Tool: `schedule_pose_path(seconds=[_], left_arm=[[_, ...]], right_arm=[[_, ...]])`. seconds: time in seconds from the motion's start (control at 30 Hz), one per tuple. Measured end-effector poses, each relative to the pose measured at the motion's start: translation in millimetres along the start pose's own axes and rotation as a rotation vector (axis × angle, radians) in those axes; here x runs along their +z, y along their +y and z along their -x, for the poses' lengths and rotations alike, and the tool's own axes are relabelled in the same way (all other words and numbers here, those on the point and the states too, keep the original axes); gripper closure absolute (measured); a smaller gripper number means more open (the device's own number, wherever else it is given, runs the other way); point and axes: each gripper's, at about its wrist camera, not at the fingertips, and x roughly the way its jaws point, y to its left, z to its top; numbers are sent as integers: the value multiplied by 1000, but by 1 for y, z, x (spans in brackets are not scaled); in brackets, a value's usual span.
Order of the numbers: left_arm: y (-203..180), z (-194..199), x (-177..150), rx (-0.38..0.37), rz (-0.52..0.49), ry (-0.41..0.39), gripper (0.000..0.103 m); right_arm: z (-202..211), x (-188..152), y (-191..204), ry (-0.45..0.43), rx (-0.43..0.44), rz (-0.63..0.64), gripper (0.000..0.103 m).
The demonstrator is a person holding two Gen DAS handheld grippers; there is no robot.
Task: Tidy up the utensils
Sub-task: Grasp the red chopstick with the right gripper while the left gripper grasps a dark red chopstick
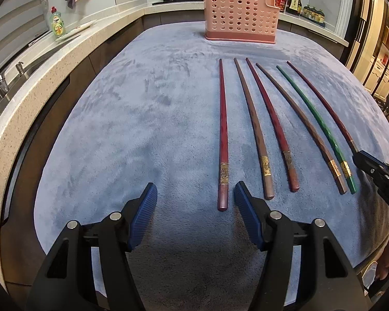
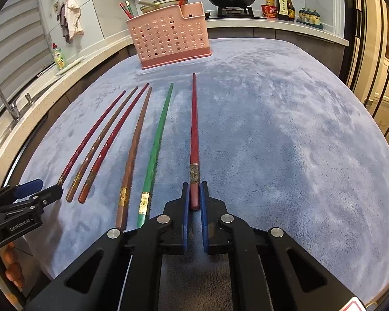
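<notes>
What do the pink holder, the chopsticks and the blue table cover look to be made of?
Pink holder: moulded plastic, matte, with punched round holes. Green chopstick: probably lacquered wood, glossy, with a gold band. Blue cover: plush fabric; its nap shows brush marks.

Six chopsticks (image 1: 259,129) flat, side by side; pink holder (image 1: 241,15) upright beyond.

A: Where do the cameras look from?
B: Each rides a gripper, tilted down, close over the blue cloth (image 1: 142,108).
A: Shared ground?
B: The chopstick row (image 2: 132,150) and the pink basket (image 1: 240,16), from opposite ends.
</notes>
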Motion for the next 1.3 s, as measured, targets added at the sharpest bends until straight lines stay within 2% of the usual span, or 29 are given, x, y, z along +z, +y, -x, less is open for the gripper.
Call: schedule_pose_path(seconds=[0.2,0.43,0.57,0.67,0.83,0.9,1.17,1.3], left_arm=[[0,-2,2,-1,4,-2,44],[3,-7,8,-19,27,1,54],[4,-9,9,-30,37,2,56],[4,-9,9,-38,39,0,63],[5,-9,9,-54,40,3,87],[6,-8,10,-61,41,4,91],[8,6,9,-88,50,1,95],[8,24,14,-105,55,-28,96]], right_arm=[[8,-7,-3,2,9,-11,96],[11,-11,-5,7,15,-16,96],[11,-12,-5,7,15,-17,96],[11,-12,-5,7,14,-16,96],[11,-12,-5,7,15,-16,96],[11,-12,-5,7,14,-16,96],[28,-6,-4,-33,23,-16,96],[44,-1,-1,-68,34,-20,96]])
